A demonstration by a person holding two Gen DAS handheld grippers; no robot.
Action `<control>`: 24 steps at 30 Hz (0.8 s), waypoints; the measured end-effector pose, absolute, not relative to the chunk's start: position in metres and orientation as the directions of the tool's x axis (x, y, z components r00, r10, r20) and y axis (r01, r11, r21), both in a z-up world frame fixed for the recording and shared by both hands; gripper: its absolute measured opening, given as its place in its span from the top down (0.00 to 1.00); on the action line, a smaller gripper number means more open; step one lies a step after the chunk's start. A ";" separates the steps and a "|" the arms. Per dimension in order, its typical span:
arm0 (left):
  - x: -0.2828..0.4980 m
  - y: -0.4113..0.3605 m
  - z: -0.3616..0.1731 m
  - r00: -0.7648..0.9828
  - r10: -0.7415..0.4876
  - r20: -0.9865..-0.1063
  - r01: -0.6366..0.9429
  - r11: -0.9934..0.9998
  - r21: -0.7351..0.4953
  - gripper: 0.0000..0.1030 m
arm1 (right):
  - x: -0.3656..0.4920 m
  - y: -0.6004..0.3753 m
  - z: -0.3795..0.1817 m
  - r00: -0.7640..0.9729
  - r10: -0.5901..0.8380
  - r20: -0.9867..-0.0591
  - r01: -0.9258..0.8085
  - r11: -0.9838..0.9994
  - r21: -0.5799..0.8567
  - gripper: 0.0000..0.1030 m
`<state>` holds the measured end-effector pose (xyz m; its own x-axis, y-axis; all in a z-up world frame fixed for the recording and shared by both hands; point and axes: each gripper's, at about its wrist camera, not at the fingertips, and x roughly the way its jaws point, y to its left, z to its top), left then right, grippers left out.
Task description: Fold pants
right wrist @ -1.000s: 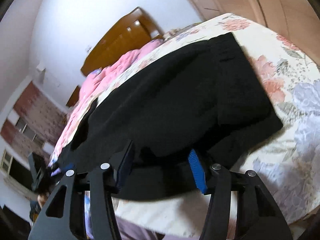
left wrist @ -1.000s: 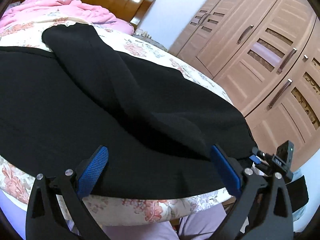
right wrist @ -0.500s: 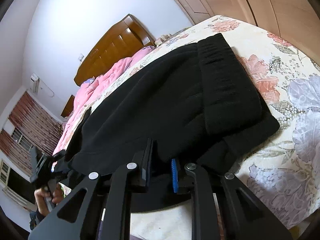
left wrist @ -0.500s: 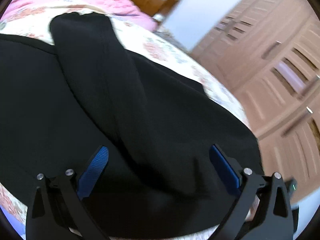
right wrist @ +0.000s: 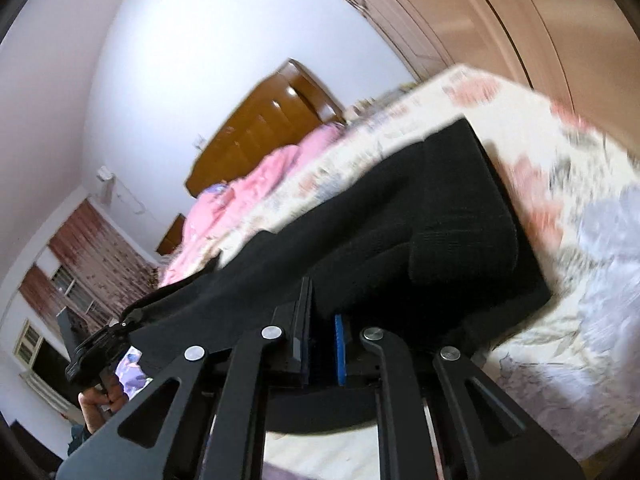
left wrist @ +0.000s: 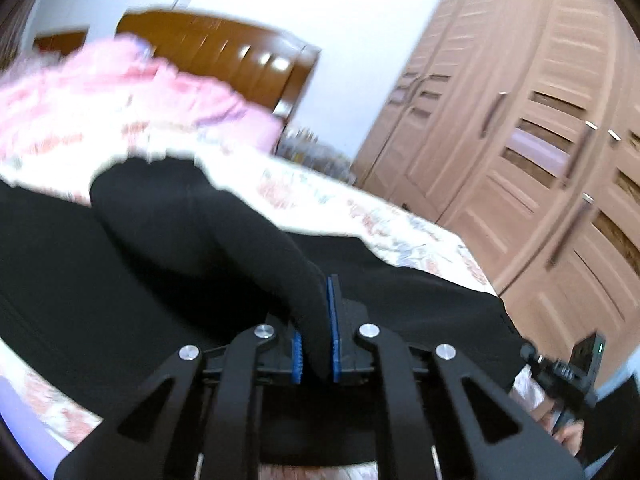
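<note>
Black pants [left wrist: 120, 280] lie spread over the near part of the floral bed sheet [left wrist: 360, 208]. My left gripper [left wrist: 316, 320] has its jaws closing tight on a raised ridge of the black cloth, blue pads pressing it from both sides. In the right wrist view the pants [right wrist: 420, 220] lift off the bed toward my right gripper [right wrist: 322, 320], whose jaws are closing on a pinch of the near edge. The waistband end lies at the right there. Each camera catches the other gripper at its edge: the right one [left wrist: 576, 376] and the left one [right wrist: 100, 344], held by a hand [right wrist: 96, 400].
A pink quilt [left wrist: 100, 92] is heaped at the far end of the bed before a wooden headboard [left wrist: 224, 52]. A tall wooden wardrobe [left wrist: 540, 140] stands along the right side. A window with patterned curtains [right wrist: 92, 248] is on the left wall.
Both grippers went from open around the near edge of the pants to shut on it. Both have risen, lifting the cloth off the bed; the views tilted upward and blurred.
</note>
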<state>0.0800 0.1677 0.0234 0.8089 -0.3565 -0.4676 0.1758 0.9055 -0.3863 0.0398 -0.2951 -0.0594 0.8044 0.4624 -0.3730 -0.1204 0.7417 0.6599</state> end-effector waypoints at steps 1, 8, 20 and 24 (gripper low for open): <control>0.071 0.166 0.025 0.811 -0.354 -0.466 0.186 0.911 -0.367 0.91 | 0.035 -0.296 -0.063 0.795 0.466 -0.388 -0.116 0.745 0.657 0.90; 0.075 0.161 -0.063 0.695 -0.291 -0.657 0.100 0.945 -0.313 0.91 | 0.036 -0.303 -0.108 0.743 0.498 -0.448 -0.030 0.693 0.721 0.92; 0.071 0.159 -0.070 0.707 -0.279 -0.650 0.110 0.951 -0.289 0.91 | 0.036 -0.298 -0.097 0.741 0.479 -0.471 -0.026 0.721 0.692 0.92; 0.072 0.157 -0.073 0.709 -0.276 -0.649 0.109 0.952 -0.286 0.91 | 0.036 -0.293 -0.101 0.737 0.480 -0.475 -0.022 0.721 0.693 0.84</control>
